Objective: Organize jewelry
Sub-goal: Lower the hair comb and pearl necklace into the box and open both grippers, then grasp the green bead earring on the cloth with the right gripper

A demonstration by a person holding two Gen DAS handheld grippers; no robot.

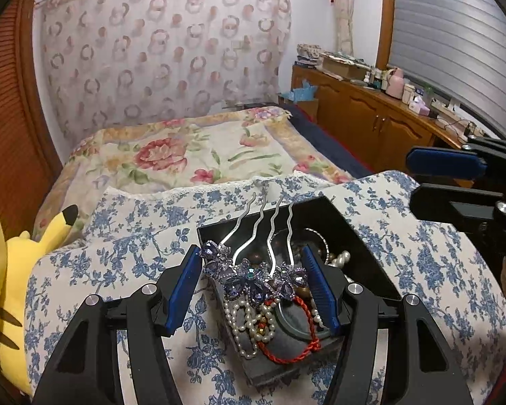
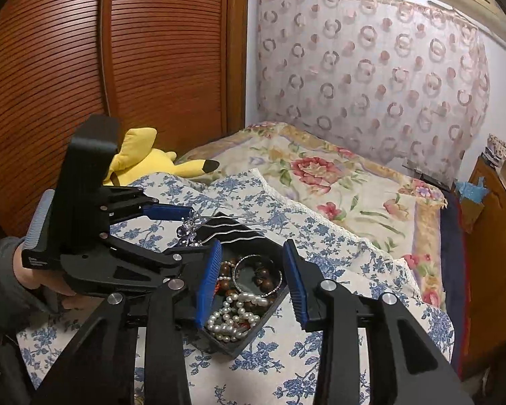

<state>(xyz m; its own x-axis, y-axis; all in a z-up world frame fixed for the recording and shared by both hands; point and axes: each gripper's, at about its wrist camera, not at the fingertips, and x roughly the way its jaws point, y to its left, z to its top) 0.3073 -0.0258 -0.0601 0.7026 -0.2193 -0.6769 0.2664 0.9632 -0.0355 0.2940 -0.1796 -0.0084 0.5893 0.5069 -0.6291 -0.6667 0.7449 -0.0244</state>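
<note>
A purple jewelled hair comb (image 1: 253,275) with silver prongs sits between the blue pads of my left gripper (image 1: 251,270), which is shut on its jewelled head over a black jewelry box (image 1: 361,236). The box holds pearl necklaces (image 1: 249,324), a red cord (image 1: 303,330), brown beads and a bangle (image 2: 258,275). In the right wrist view the comb (image 2: 192,227) shows above the box's far corner (image 2: 232,349). My right gripper (image 2: 251,283) is open and empty, just above the box's near side.
The box rests on a blue-and-white floral pillow (image 1: 124,253) on a bed with a flowered blanket (image 1: 185,152). A yellow plush toy (image 1: 3,287) lies at the left. A wooden cabinet (image 1: 371,114) with clutter stands at the right.
</note>
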